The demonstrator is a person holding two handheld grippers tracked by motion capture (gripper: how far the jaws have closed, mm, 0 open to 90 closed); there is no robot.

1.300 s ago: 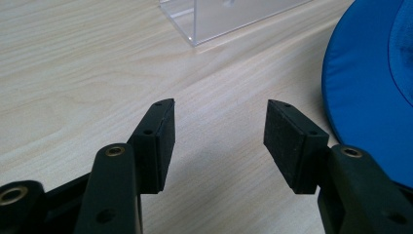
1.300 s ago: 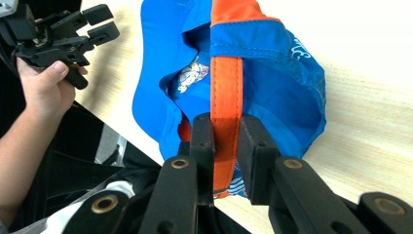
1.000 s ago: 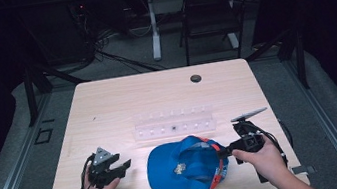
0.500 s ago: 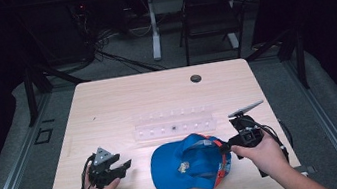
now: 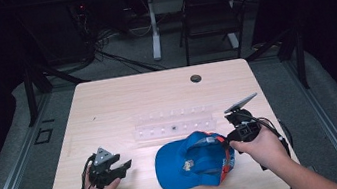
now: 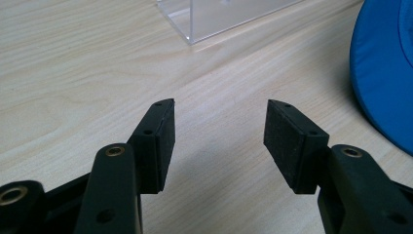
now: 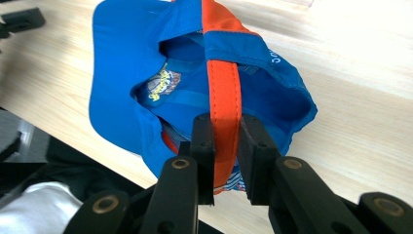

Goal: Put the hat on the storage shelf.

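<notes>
In the high view, the left hand rests near the table's front left, its left gripper pointing right toward the blue baseball cap. The cap lies front-centre, brim leftward, long axis left-right, before a clear acrylic rack.

In the left gripper view, the jaws stand apart over bare wood.

In the right gripper view, the right gripper is clamped on the cap's orange strap.

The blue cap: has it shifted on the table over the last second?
Yes. The blue cap, clamped at its orange strap by the right tool, has slid rightward along the near side of the clear tray, which stayed put.
</notes>
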